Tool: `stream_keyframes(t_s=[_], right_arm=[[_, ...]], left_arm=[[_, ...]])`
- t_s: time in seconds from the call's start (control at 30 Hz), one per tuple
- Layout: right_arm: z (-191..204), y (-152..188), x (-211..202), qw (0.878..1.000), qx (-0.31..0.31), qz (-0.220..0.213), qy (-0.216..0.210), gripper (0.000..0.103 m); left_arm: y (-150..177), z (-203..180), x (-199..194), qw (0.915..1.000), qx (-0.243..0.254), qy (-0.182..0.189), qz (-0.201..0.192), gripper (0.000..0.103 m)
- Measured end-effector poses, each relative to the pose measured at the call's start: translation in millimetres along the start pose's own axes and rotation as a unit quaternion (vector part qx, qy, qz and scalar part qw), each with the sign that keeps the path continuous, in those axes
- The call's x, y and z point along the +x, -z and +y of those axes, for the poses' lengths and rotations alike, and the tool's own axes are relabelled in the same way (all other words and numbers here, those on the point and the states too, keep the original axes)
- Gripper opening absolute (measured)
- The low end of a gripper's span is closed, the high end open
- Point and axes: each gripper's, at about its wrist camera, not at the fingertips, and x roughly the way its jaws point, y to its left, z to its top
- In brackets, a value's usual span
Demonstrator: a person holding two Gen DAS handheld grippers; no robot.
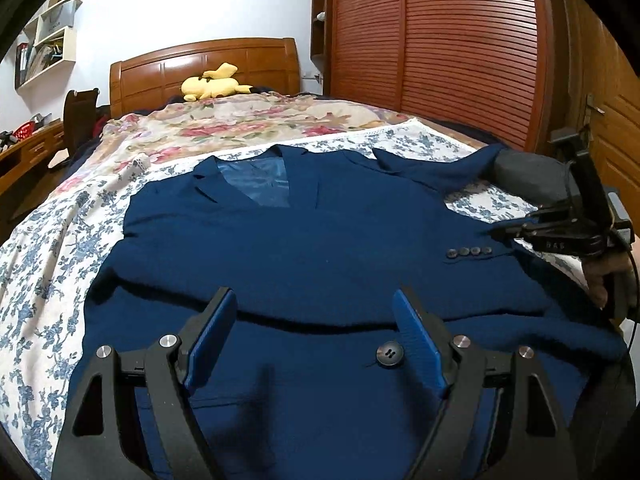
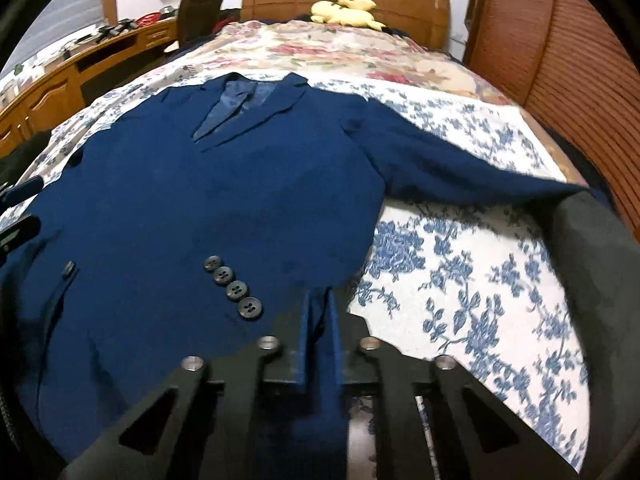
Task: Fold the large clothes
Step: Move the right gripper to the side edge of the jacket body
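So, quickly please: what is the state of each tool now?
Left tool: open, holding nothing, above the blue jacket.
Right tool: closed on the jacket's edge.

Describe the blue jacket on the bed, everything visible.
The jacket is dark blue, woolly-looking, with notched lapels and shiny lighter-blue lining at the open collar. It lies front up on the floral bedspread. One sleeve is folded across the front, its cuff showing four dark buttons; the other stretches sideways. The right gripper pinches its edge; the left gripper hovers open above.
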Motion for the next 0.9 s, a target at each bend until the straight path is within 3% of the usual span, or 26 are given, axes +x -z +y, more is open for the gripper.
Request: stream_keyframes(t_s=[0.27,0.47,0.53,0.6,0.67,0.9], right_arm=[[-8.7,-1.7,-19.1,0.997,0.012,-0.065,0.050,0.004],[-5.2,-2.7,-16.2,0.997,0.001,-0.053,0.054,0.004],[-9.7,-5.1,-15.5,0.997,0.006,-0.051,0.054,0.012],[-15.4,-8.4,-13.6,0.997,0.008,-0.048,0.055,0.033],[-20.1,-12.2,-12.9,0.997,0.006,-0.049,0.063,0.045],[-50.8,-20.3,19.4,0.996,0.018,-0.011,0.083,0.051]], left_arm=[[0.8,-1.4,-0.2,1.0000,-0.001,0.002,-0.001,0.082],[0.9,-1.8,-0.3,1.0000,0.000,0.002,0.001,0.082],[1.0,-1.9,-0.3,1.0000,0.000,0.002,0.001,0.082],[1.5,-2.4,-0.9,1.0000,-0.002,0.002,0.001,0.082],[1.0,-1.7,-0.7,1.0000,-0.003,0.003,0.001,0.082],[1.2,-0.8,-0.7,1.0000,-0.004,0.002,0.002,0.082]])
